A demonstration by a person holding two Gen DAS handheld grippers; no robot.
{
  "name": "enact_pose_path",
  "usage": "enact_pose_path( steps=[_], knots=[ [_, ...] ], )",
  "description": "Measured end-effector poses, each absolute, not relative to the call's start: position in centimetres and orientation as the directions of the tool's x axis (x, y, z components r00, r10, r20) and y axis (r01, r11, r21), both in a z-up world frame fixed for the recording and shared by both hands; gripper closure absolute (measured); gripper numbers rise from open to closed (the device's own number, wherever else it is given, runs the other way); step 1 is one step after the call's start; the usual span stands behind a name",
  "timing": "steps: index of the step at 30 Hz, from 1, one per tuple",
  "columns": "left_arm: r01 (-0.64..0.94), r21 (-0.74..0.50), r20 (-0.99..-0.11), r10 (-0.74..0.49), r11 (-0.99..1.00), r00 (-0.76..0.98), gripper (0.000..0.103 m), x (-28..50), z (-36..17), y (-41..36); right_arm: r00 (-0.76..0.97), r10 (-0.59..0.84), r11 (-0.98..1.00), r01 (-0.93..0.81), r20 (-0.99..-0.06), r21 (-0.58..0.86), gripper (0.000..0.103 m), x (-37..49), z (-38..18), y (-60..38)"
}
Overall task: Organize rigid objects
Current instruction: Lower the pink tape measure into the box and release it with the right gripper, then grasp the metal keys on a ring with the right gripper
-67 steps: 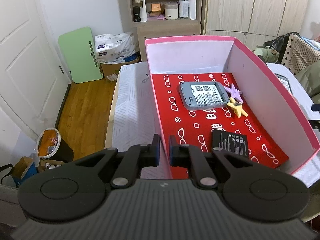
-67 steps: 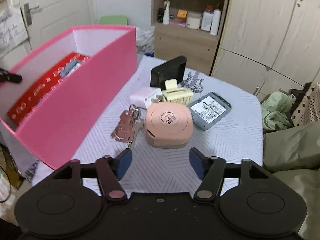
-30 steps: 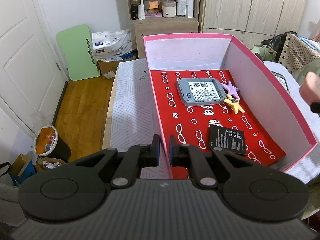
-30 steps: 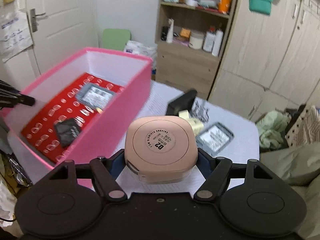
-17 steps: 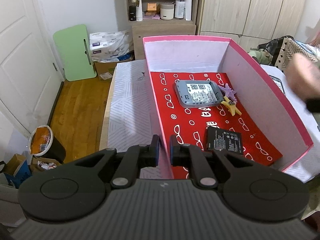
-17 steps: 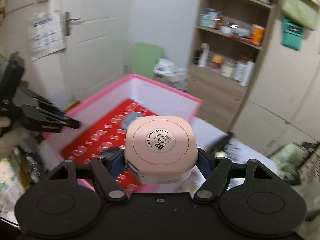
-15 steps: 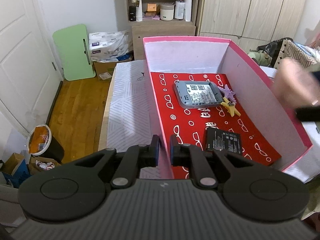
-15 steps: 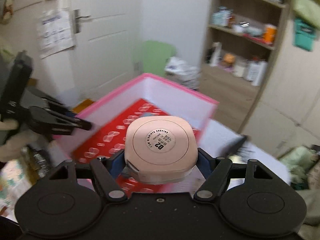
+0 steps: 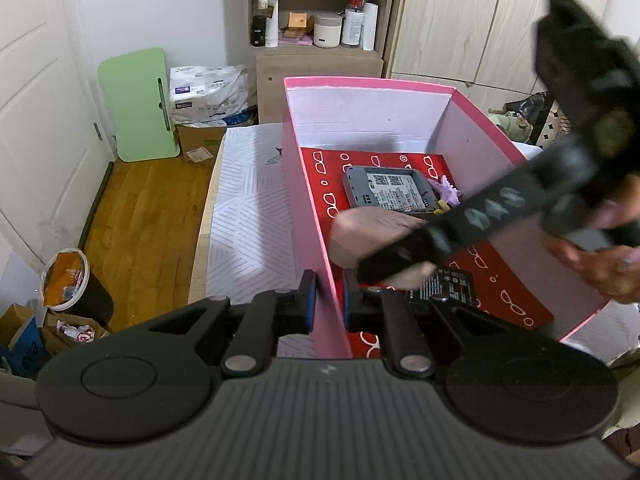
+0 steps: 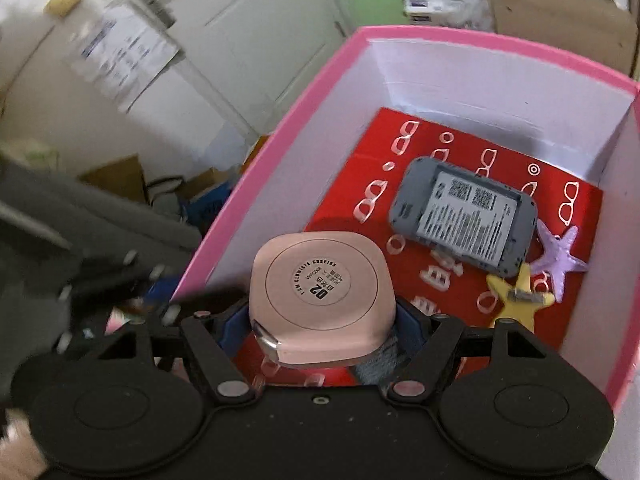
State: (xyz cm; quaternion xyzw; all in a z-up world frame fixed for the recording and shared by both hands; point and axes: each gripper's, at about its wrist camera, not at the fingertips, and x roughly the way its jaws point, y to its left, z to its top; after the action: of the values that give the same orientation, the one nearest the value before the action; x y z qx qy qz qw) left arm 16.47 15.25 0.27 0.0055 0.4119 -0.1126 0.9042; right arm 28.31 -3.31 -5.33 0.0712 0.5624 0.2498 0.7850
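Left wrist view: left gripper (image 9: 329, 299) pinches the pink box's (image 9: 308, 216) near wall, steadying it. At 3 o'clock the right gripper arrives blurred, carrying the pink case (image 9: 372, 236) over the red liner.

Right wrist view: right gripper (image 10: 320, 324) clamps the case (image 10: 322, 298), hovering inside the box; grey device (image 10: 464, 216) at 1 o'clock, starfish (image 10: 520, 292) at 3. Step: placing. Next, probably lower onto clear liner, then spread the jaws.

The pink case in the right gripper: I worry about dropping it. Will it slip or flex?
The pink case looks like hard smooth plastic, so probably stiff, not floppy. Its rounded, glossy sides could slip, though the right gripper clamps it squarely. Flat-bottomed, it should rest without rolling.
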Motion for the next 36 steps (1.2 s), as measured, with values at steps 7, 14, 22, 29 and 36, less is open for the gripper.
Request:
enact_pose_path(
  steps=[7,14,22,29,36],
  knots=[
    [0.207,-0.077,-0.748,-0.194,0.975,0.635,0.091,16.5,0.3,15.1,0.200,0.526,0.845,-0.230,-0.826,0.483,0.022,29.0,-6.5,-3.9],
    [0.202,-0.061,-0.750,-0.178,0.977,0.637,0.092,16.4,0.3,14.8,0.347,0.512,0.849,-0.341,-0.786,0.403,0.022,24.0,-0.1,-6.9],
    [0.198,-0.030,-0.754,-0.153,0.980,0.639,0.092,16.3,0.4,14.3,0.593,0.430,0.899,-0.354,-0.681,0.259,0.019,16.6,5.1,-12.9],
    [0.191,-0.011,-0.758,-0.133,0.982,0.639,0.092,16.3,0.4,14.0,0.683,0.288,0.955,-0.258,-0.672,0.148,0.022,13.8,2.6,-18.0],
    [0.182,0.026,-0.758,-0.100,0.983,0.645,0.092,16.0,0.5,13.4,0.671,0.130,0.991,-0.056,-0.730,0.125,0.036,13.7,-4.6,-22.3]
  ],
)
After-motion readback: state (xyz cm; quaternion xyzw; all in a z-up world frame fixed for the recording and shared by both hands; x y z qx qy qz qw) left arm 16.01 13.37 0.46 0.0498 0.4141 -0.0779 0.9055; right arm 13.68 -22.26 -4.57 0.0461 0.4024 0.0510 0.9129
